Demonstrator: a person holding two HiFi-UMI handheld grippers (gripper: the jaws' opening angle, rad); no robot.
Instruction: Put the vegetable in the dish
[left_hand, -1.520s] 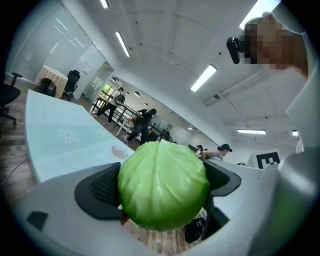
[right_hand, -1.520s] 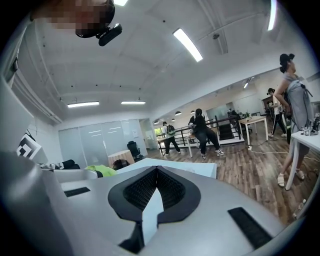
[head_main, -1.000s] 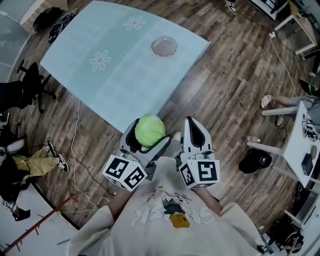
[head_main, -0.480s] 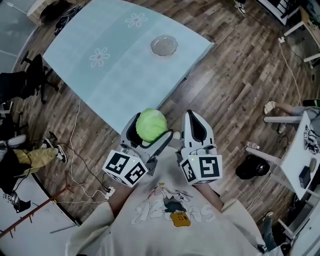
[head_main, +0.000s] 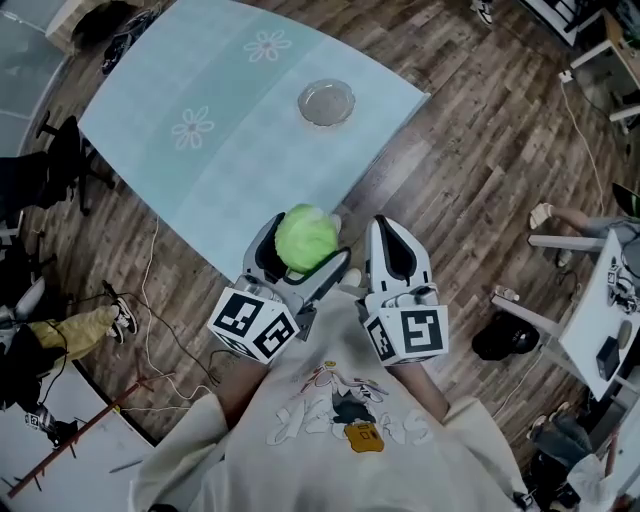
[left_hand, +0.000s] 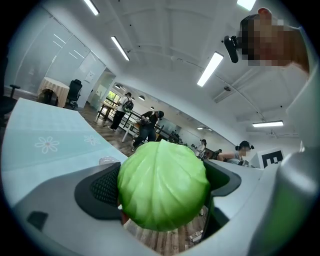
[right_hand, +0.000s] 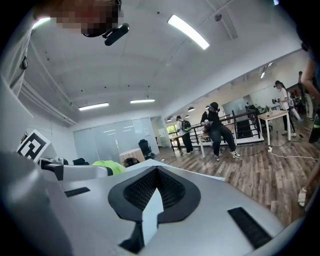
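A round green cabbage (head_main: 306, 236) sits between the jaws of my left gripper (head_main: 304, 254), which is shut on it just off the table's near edge. In the left gripper view the cabbage (left_hand: 162, 186) fills the gap between both dark pads. A small clear glass dish (head_main: 326, 102) stands on the pale blue table (head_main: 230, 150) near its far right corner, and the dish (left_hand: 108, 160) peeks out just left of the cabbage. My right gripper (head_main: 389, 252) is beside the left, shut and holding nothing; its pads (right_hand: 172, 192) meet. The cabbage (right_hand: 111, 167) shows at that view's left.
The table has two flower prints (head_main: 190, 128). Wooden floor surrounds it, with cables (head_main: 150, 300) at the left, an office chair (head_main: 60, 165), a black bag (head_main: 508, 328) and a white desk (head_main: 605, 300) at the right. Several people stand far off in the room.
The left gripper with the cabbage has moved slightly forward toward the table's edge. The right gripper has kept its place beside it, still shut.
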